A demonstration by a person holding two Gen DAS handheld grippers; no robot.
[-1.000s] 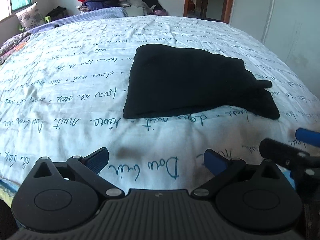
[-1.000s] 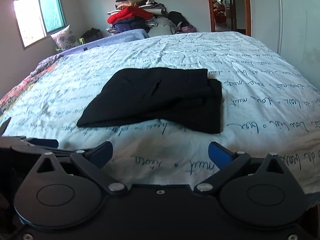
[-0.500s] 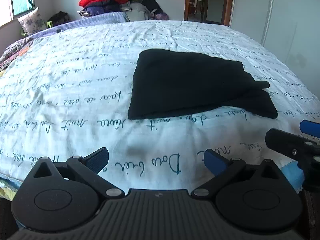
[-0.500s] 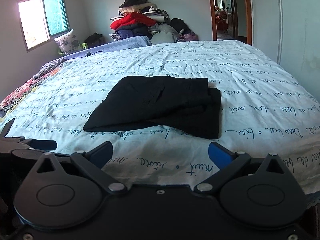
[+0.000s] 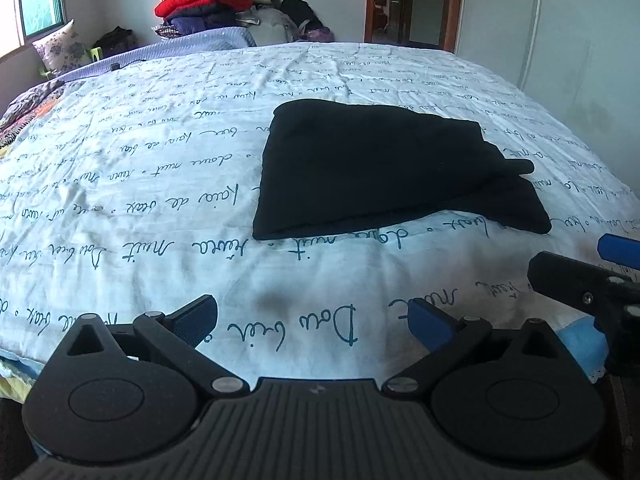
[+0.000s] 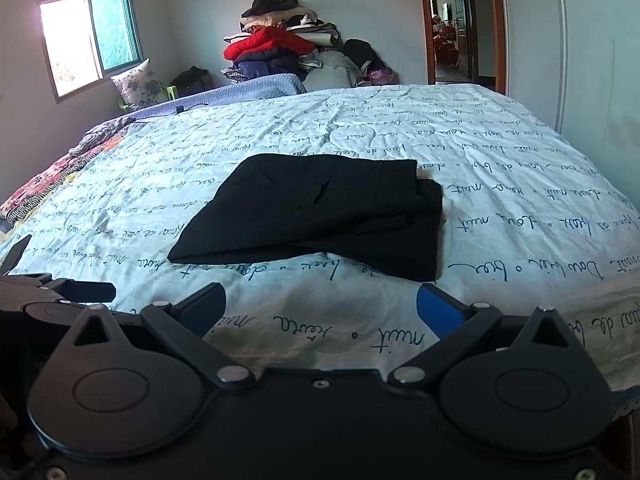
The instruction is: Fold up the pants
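Note:
The black pants (image 5: 384, 168) lie folded into a compact bundle in the middle of the bed, also seen in the right wrist view (image 6: 320, 212). My left gripper (image 5: 312, 316) is open and empty, held back over the bed's near edge, well short of the pants. My right gripper (image 6: 320, 306) is open and empty too, also near the front edge. The right gripper shows at the right edge of the left wrist view (image 5: 584, 276); the left gripper shows at the left edge of the right wrist view (image 6: 60, 292).
The bed has a white sheet with blue script (image 5: 160, 184). A pile of clothes (image 6: 280, 52) and a pillow (image 6: 138, 84) sit at the far end. A window (image 6: 90, 44) is at left, a doorway (image 6: 452, 24) and white wall at right.
Both grippers have drawn back and tilted up from the pants, so more of the room shows. The pants have not moved. Both grippers stay open.

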